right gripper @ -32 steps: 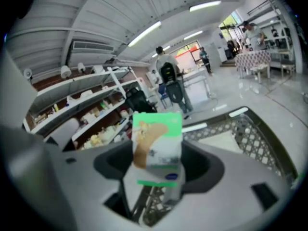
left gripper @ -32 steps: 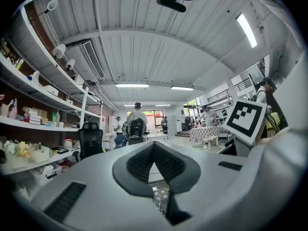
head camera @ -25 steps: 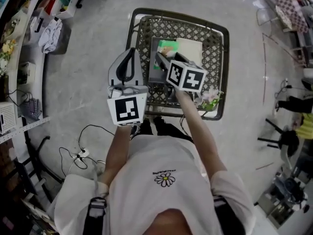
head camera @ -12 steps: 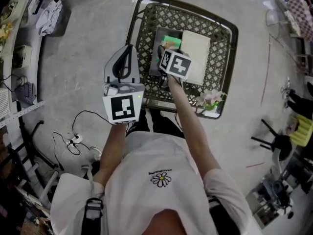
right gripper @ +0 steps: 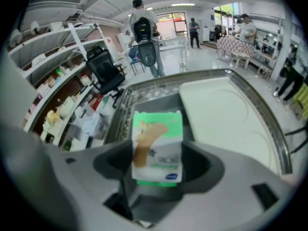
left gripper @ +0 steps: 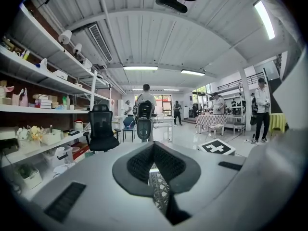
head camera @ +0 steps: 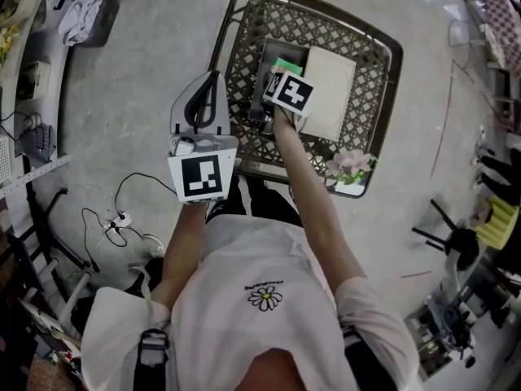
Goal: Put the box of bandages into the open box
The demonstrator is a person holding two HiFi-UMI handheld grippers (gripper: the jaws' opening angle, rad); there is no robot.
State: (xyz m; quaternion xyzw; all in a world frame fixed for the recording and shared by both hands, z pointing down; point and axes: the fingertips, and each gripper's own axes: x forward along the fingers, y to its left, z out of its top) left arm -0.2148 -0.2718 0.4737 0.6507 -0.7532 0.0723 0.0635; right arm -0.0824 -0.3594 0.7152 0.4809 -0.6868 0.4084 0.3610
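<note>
The box of bandages (right gripper: 158,146), white and green with a plaster printed on it, sits upright between the jaws of my right gripper (right gripper: 158,165), which is shut on it. In the head view its green edge (head camera: 285,66) shows just past the right gripper (head camera: 275,78), over the open box. The open box (head camera: 267,57) has a dark grey inside and a cream lid (head camera: 330,92) folded out to the right. It lies in a wire cart (head camera: 370,55). My left gripper (head camera: 212,80) hangs left of the cart over the floor, shut and empty (left gripper: 154,150).
A pink flower bunch (head camera: 348,165) lies at the cart's near right corner. Cables and a plug strip (head camera: 122,218) lie on the concrete floor at the left. Shelving (head camera: 24,72) runs along the left side. A black office chair (left gripper: 102,129) and several people stand farther off.
My right gripper has carried the box of bandages forward and lower into the cart, over the open box's grey inside. The left gripper has stayed beside the cart.
</note>
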